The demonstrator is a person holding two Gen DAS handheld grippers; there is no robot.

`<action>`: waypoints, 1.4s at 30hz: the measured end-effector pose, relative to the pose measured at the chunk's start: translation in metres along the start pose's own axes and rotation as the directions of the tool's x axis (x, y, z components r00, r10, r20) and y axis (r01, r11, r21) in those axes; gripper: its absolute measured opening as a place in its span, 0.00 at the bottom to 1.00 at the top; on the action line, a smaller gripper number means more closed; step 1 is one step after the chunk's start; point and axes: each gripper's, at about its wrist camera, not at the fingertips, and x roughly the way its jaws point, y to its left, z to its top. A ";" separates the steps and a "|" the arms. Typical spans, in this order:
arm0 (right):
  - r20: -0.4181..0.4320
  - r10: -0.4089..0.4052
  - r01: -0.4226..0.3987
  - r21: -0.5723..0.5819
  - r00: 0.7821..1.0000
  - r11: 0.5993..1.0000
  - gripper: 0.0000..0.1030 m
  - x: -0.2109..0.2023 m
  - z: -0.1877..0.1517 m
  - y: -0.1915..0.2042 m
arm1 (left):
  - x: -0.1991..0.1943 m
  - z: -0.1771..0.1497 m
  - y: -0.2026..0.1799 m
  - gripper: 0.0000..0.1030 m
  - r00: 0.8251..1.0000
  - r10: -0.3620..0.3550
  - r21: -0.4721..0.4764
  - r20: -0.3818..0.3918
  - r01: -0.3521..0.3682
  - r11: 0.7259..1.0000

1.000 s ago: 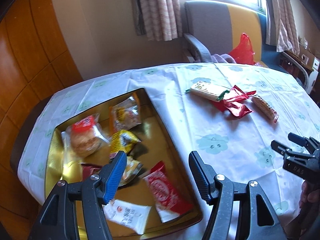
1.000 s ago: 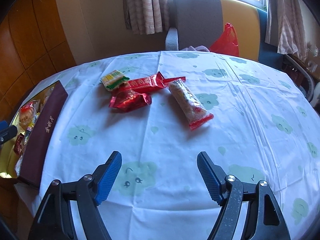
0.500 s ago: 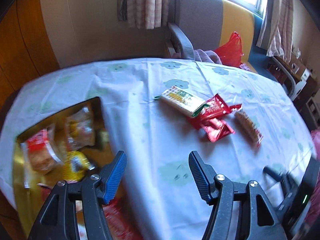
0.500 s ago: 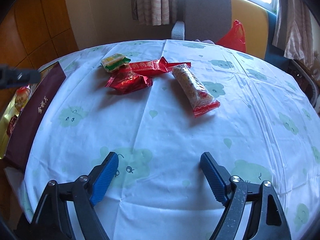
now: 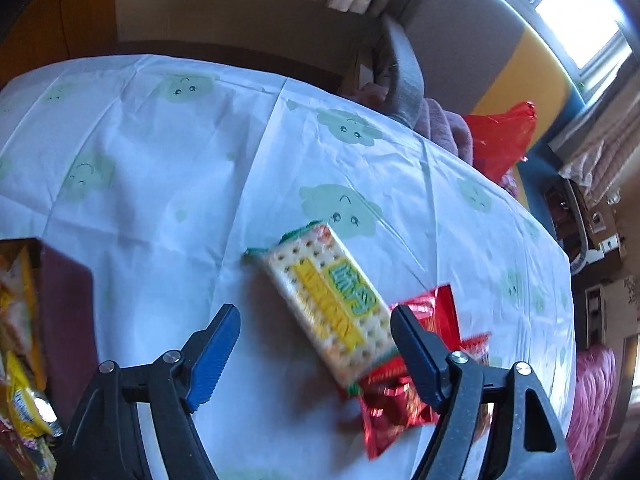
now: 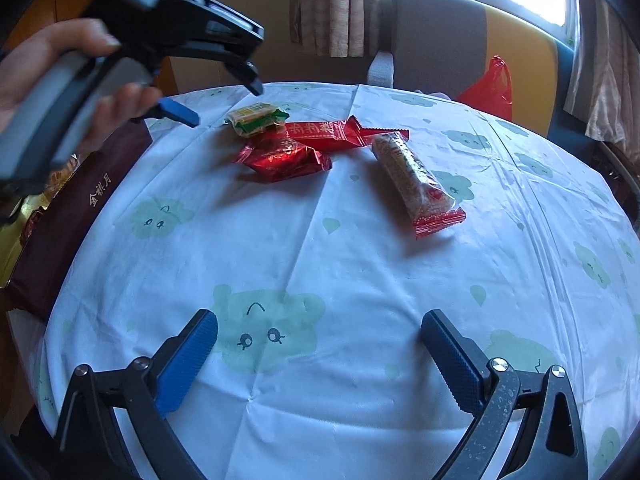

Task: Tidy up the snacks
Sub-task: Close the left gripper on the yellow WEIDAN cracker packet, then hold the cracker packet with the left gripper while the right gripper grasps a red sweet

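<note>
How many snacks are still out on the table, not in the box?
4: green cracker pack at the back, two red packets touching beside it, long rice bar to the right. More could hide underneath.

Four snack packets lie toward the tabletop's [image 6: 320, 248] far edge: the cracker pack [image 6: 256, 119] leftmost, two foil packets [image 6: 286, 156] [image 6: 320, 133] touching it, a long bar [image 6: 416, 178] just right. The snack box [image 6: 68, 216] sits at the left edge.
</note>
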 end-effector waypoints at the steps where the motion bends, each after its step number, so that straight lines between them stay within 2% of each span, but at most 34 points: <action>1: 0.002 0.004 -0.004 0.000 1.000 1.000 1.00 0.000 0.000 0.000 | 0.004 0.003 -0.002 0.77 1.000 0.002 -0.006 -0.002 -0.002 1.000; 4: 0.010 0.012 -0.012 -0.003 1.000 1.000 1.00 0.000 -0.001 -0.001 | 0.016 0.010 -0.007 0.74 1.000 0.007 -0.013 -0.006 -0.007 1.000; 6: 0.014 0.016 -0.016 -0.002 1.000 1.000 1.00 0.000 -0.001 -0.001 | 0.022 0.006 -0.007 0.58 1.000 0.022 -0.009 -0.017 -0.022 1.000; 10: 0.024 0.026 -0.026 0.005 0.999 1.000 1.00 -0.001 -0.001 -0.002 | 0.014 -0.010 -0.006 0.46 0.999 0.042 0.055 0.001 -0.042 0.998; 13: 0.028 0.030 -0.031 0.010 0.999 0.999 1.00 0.000 -0.001 -0.003 | 0.004 -0.033 -0.001 0.45 0.999 0.047 0.096 -0.001 -0.047 0.994; 19: 0.027 0.038 -0.038 0.014 0.999 0.999 1.00 0.000 -0.001 -0.005 | -0.024 -0.099 0.001 0.45 0.997 0.081 0.231 0.015 -0.082 0.970; 25: 0.018 0.039 -0.040 0.015 0.999 0.999 1.00 -0.003 -0.001 -0.006 | -0.051 -0.171 -0.013 0.45 0.994 0.086 0.424 0.068 -0.107 0.899; 28: 0.011 0.033 -0.033 0.012 0.999 0.999 0.92 -0.007 -0.003 -0.010 | -0.060 -0.207 -0.014 0.45 0.994 0.063 0.492 0.093 -0.101 0.865; 30: 0.007 0.041 -0.041 0.030 0.999 0.999 0.83 -0.009 -0.002 -0.016 | -0.064 -0.222 -0.013 0.45 0.993 0.042 0.523 0.111 -0.094 0.847; 36: -0.021 0.066 -0.063 0.134 0.998 0.989 0.58 -0.015 0.007 -0.038 | -0.062 -0.235 -0.002 0.46 0.992 -0.002 0.529 0.123 -0.064 0.846; 39: -0.016 0.067 -0.063 0.196 0.998 0.979 0.55 -0.018 0.015 -0.049 | -0.063 -0.240 0.000 0.46 0.991 -0.011 0.532 0.133 -0.062 0.845; 42: -0.008 0.069 -0.066 0.210 0.998 0.976 0.55 -0.020 0.026 -0.051 | -0.064 -0.242 0.002 0.46 0.990 -0.022 0.533 0.140 -0.056 0.844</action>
